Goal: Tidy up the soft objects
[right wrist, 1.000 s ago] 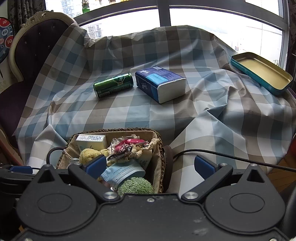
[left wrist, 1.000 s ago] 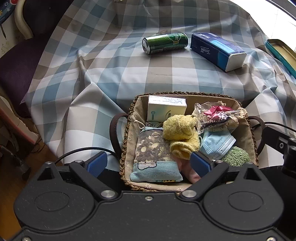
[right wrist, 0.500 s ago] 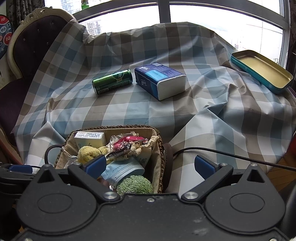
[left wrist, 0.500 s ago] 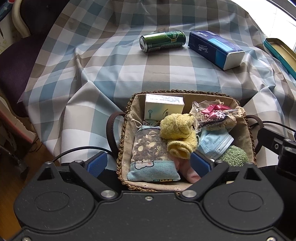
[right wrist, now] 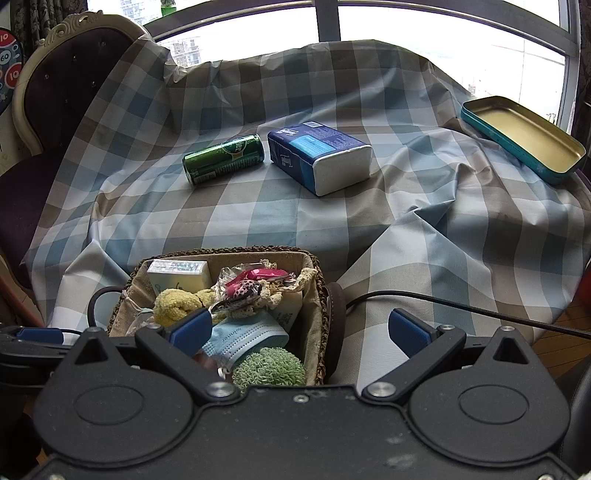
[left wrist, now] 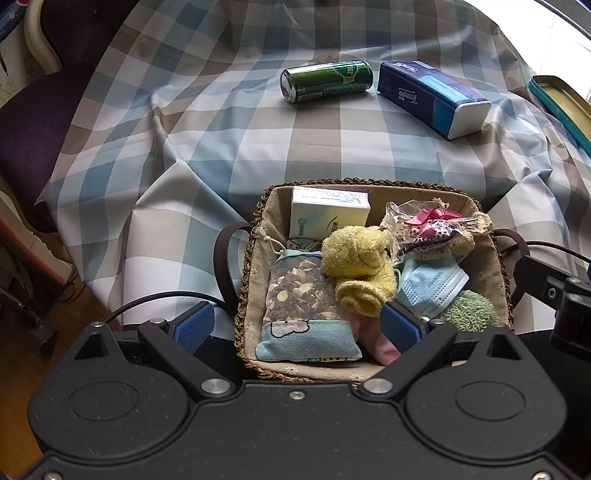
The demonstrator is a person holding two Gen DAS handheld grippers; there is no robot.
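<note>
Left gripper (left wrist: 297, 326) wide open, empty, lower centre of frame above woven lined basket (left wrist: 484, 251). Right gripper (right wrist: 301, 328) likewise agape, empty. Yellow terry toy (left wrist: 356, 264), blue face mask (left wrist: 430, 282), green knitted scrubber (left wrist: 467, 310) inside basket.

You've got a bright window (right wrist: 332, 22) with a dark frame behind the bench (right wrist: 424, 221), daylight pouring over its blue-and-tan checked cloth. On your left there's a dark purple chair (right wrist: 48, 110) with a carved cream frame. Wooden floor (left wrist: 18, 387) shows below.
</note>
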